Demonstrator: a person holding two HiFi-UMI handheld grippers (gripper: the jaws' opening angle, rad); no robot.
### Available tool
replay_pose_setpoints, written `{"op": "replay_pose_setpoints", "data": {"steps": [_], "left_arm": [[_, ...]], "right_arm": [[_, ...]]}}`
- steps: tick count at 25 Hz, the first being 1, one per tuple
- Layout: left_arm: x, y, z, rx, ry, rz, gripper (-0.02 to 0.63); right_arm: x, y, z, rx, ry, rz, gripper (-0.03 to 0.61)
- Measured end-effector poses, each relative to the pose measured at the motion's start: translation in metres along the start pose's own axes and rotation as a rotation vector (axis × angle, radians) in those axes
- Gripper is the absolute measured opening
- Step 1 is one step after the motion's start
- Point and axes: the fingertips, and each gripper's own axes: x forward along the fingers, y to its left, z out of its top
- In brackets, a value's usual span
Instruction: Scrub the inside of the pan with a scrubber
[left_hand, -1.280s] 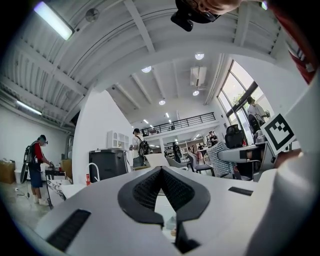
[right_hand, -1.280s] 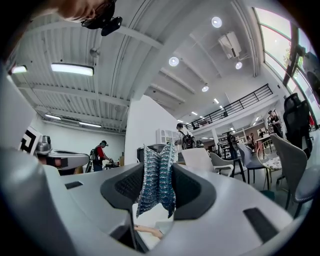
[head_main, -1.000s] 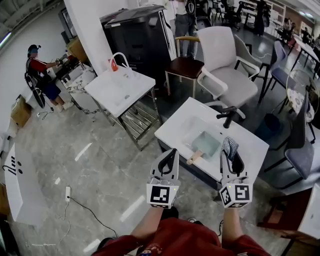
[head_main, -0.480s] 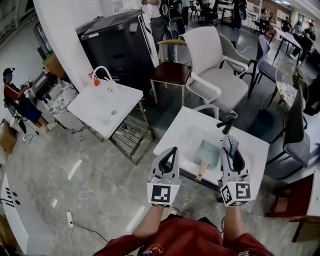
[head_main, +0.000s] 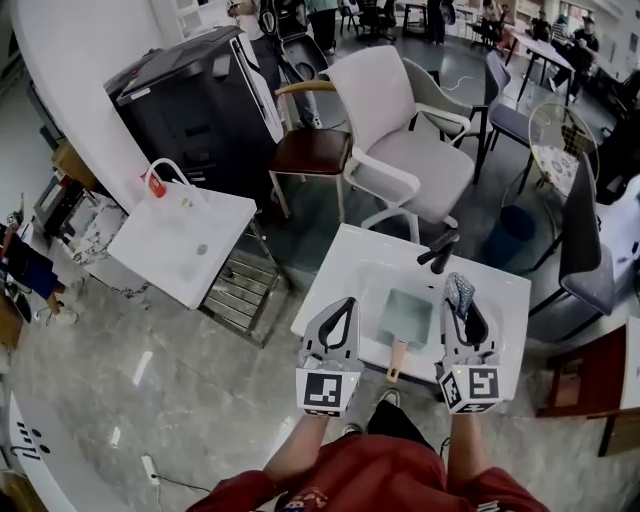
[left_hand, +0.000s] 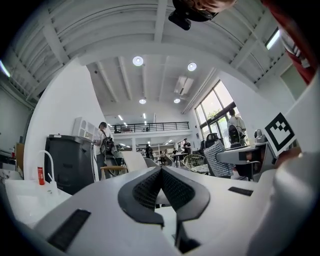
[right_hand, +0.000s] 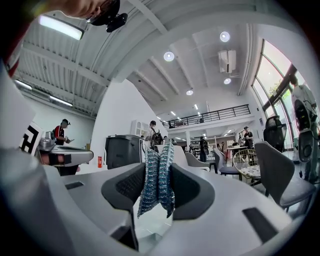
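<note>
Scrubber (right_hand: 157, 182), blue-silver mesh, folded and pinched upright between the jaws of the right gripper (right_hand: 159, 167); its top sticks out past the tips. Left gripper (left_hand: 161, 170) has its jaws pressed together on nothing. Pan (head_main: 405, 314) lies in the basin of a white sink (head_main: 335, 290), square, wooden handle (head_main: 397, 358) pointing back toward the person and lying between the two grippers in the head view. Both grippers are held over the sink's near edge, apart from the pan. Dark faucet (head_main: 440, 252) stands at the sink's far side, just beyond the pan and in line with the right gripper. Around: a white armchair (head_main: 400, 130) behind the sink, a wooden-armed chair (head_main: 310, 150) beside it, a black cabinet (head_main: 200, 100), and a second white sink (head_main: 180, 245) with a red bottle (head_main: 155, 185) to the left. Only the head view shows the pan; both gripper views look level across the hall, at ceiling lights, a balcony and distant people. Only the right gripper view shows the scrubber's knit and the grip on it.
</note>
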Motion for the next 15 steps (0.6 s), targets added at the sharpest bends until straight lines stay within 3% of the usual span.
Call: {"op": "replay_pose_setpoints", "data": {"steps": [12,15], "left_arm": [[0.111,-0.025,-0.001,0.000,0.032,-0.051,0.011],[0.125,-0.031,-0.004,0.013,0.008,-0.047,0.011]], "right_arm": [[0.061,-0.087,-0.003,0.025,-0.005,-0.049,0.155],[0.066,-0.100,-0.011,0.035,0.000,-0.039,0.155]]}}
